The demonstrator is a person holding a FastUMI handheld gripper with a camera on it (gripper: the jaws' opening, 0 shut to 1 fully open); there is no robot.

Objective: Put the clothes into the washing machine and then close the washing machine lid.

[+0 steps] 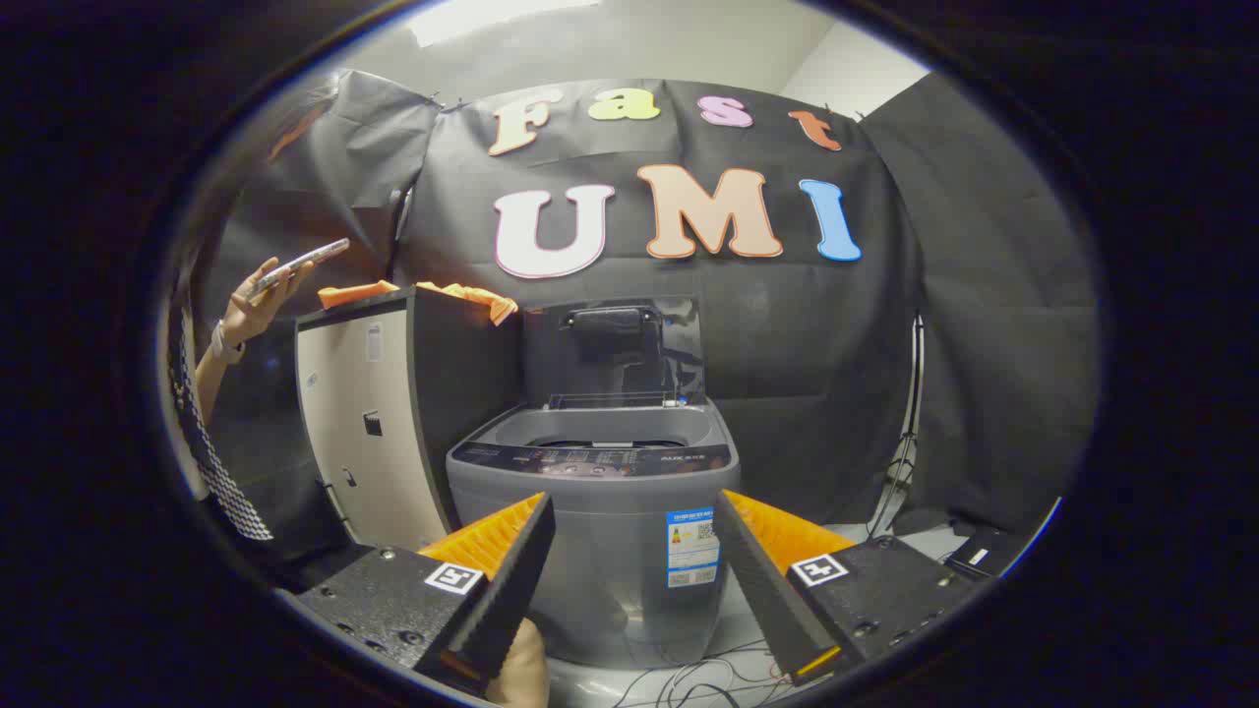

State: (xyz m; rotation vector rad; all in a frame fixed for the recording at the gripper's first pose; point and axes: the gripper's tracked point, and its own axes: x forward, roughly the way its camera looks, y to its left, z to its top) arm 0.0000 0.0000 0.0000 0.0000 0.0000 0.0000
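Clothes [462, 293]: an orange piece of fabric lies on top of the cabinet [379, 423], draped along its back edge, with one corner hanging over the right edge toward the washing machine [600, 511]. Looks thin, soft and floppy, so likely light, with no stiffness; it should crumple and trail when lifted. Best hold, as a guess, is the bunched fold near the hanging corner by the cabinet's right edge, since a thick wad gives the pads something to bite and a single flat layer may slip out. Dragging could snag it on the cabinet's edge.

Tongs [634, 580] are spread wide, holding nothing, well short of the cabinet, with the washing machine's front showing between the fingers.

Washing machine stands on the floor just right of the cabinet, touching or nearly so; cannot tell which. Its lid [612, 349] is up, upright at the back, tub mouth open. Lid looks rigid plastic, hinged at the rear; probably pushes down from its top edge.

Person's hand [258, 300] holds a phone [300, 264] left of the cabinet, apart from the clothes.
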